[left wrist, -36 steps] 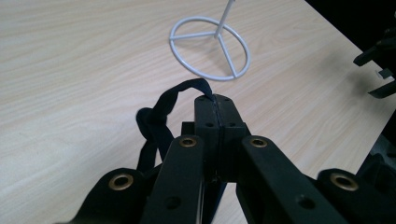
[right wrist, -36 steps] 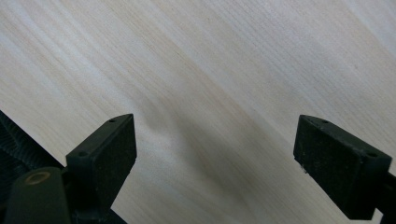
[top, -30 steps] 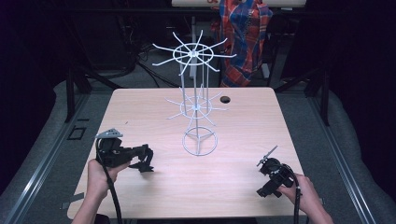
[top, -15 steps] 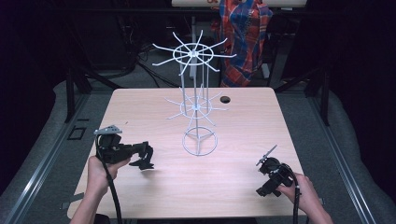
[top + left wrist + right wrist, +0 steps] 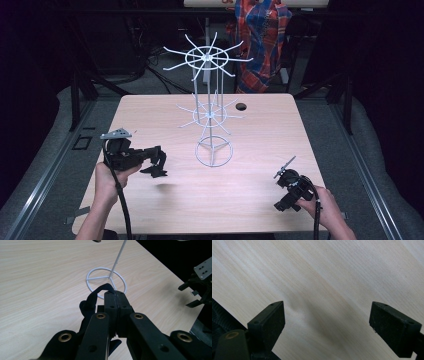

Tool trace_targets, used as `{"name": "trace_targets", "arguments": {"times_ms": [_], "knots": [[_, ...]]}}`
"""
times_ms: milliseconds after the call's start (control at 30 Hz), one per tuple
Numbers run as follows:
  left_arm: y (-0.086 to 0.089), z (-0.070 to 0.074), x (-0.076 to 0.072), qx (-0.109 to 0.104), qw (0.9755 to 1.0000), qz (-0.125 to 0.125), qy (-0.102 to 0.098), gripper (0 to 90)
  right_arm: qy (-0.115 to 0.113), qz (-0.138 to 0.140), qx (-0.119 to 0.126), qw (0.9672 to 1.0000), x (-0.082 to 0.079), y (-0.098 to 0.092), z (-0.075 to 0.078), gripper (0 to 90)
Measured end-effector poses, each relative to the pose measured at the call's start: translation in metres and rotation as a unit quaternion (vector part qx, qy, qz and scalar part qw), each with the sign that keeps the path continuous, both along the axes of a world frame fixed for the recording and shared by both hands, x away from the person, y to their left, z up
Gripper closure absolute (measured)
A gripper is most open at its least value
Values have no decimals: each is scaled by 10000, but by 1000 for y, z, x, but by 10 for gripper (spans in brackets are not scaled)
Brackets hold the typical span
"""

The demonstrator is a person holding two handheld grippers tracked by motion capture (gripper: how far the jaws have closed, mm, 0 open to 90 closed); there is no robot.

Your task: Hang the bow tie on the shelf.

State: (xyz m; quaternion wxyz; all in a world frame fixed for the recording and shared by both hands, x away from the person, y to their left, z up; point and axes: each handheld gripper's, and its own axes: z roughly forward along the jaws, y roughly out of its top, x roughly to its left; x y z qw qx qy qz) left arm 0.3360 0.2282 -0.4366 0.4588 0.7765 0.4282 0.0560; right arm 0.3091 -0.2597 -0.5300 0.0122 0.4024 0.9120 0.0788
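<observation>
- Left gripper (image 5: 159,161) held above the table (image 5: 150,115), jaws pressed together on a dark strap (image 5: 93,298); loop of that strap seen bulging up and out to one side of the jaw tips in the left gripper view, the rest hanging below them
- White wire rack (image 5: 210,112) standing straight ahead of those jaws, its ring base (image 5: 106,281) just beyond the jaw tips and its upright rising from the ring's middle
- Rack's long axis vertical; two tiers of radiating arms, the lower tier above jaw height, the upper higher again
- Judged the relation the coming move turned on: strap forward and below the arms, so up and forward toward an arm pointing back at the left gripper, loop kept open enough to slip over the tip
- Left hand (image 5: 107,177) clearly the nearer one to the rack and the one carrying the strap
- Right gripper (image 5: 282,175) low over the near right part of the table, well apart from the rack, jaws spread wide with bare wood between them in the right gripper view
- Risk judged: thin arm ends easy to miss or nudge, light rack likely to tip if pushed sideways
</observation>
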Motion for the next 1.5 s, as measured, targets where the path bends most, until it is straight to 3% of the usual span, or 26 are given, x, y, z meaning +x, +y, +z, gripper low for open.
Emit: {"name": "trace_targets", "arguments": {"times_ms": [400,433,600,633,933,1033,1233,1500], "knots": [[1,9,2,-120,9999,47,-94,900,48,41,-67,10000,1,-2,1,129],[2,10,3,-127,9999,64,-95,900,-40,-89,67,9999,-1,-2,-1,129],[3,15,4,-137,9998,97,-139,900,7,-109,49,9999,0,-3,-1,130],[2,16,4,-152,9997,96,-135,900,32,-22,-82,10000,1,-4,1,129],[-3,32,7,-105,9995,106,-272,900,-26,-39,-42,10000,0,-3,1,130],[-6,37,7,-76,9994,86,-313,900,-76,-121,95,9999,-2,-3,1,129],[-11,45,9,-57,9992,29,-407,900,-74,-56,-30,10000,-1,-4,2,129],[-18,50,13,58,9990,-7,-435,900,-98,-27,59,9999,-2,-4,3,130]]}}
